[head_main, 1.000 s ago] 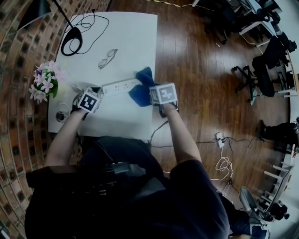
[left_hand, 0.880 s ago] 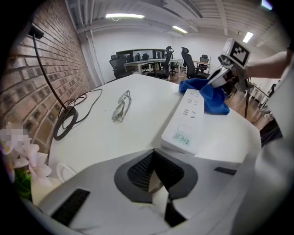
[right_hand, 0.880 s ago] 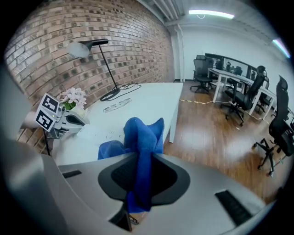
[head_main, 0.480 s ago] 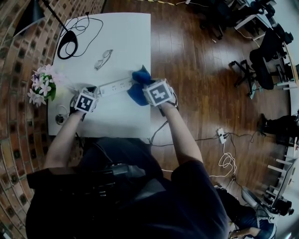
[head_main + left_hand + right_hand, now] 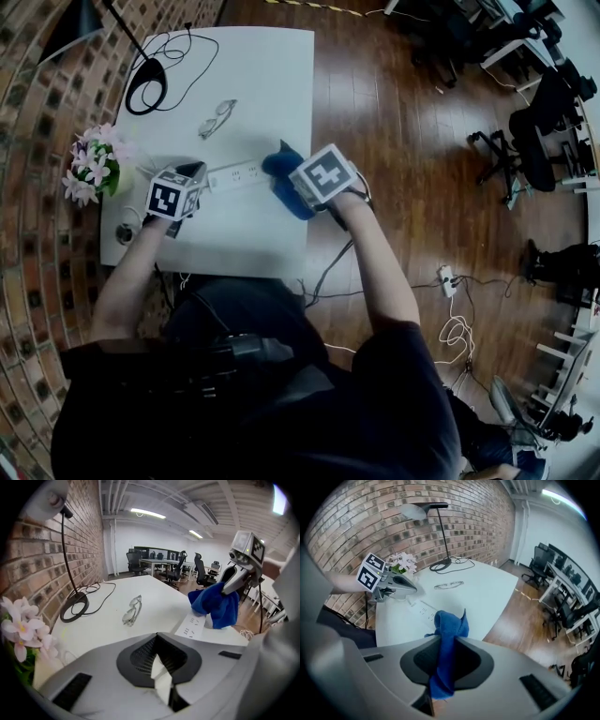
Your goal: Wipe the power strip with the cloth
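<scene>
Right gripper view had the right tool (image 5: 443,667) clamped on the cloth (image 5: 449,625), which was bunched at one end of the strip (image 5: 234,174) on the tabletop (image 5: 253,75). Left tool (image 5: 159,670) was shut on the other end, steadying it I'd guess. Glasses (image 5: 216,119) and lamp (image 5: 143,94) sat well clear, and the flowers (image 5: 92,167) crowded the left side.

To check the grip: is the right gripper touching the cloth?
Touching. The right gripper view shows the cloth pinched between the fingers of the right gripper.

Bunched blue cloth (image 5: 282,170) hangs over one end of the white power strip (image 5: 234,174).
</scene>
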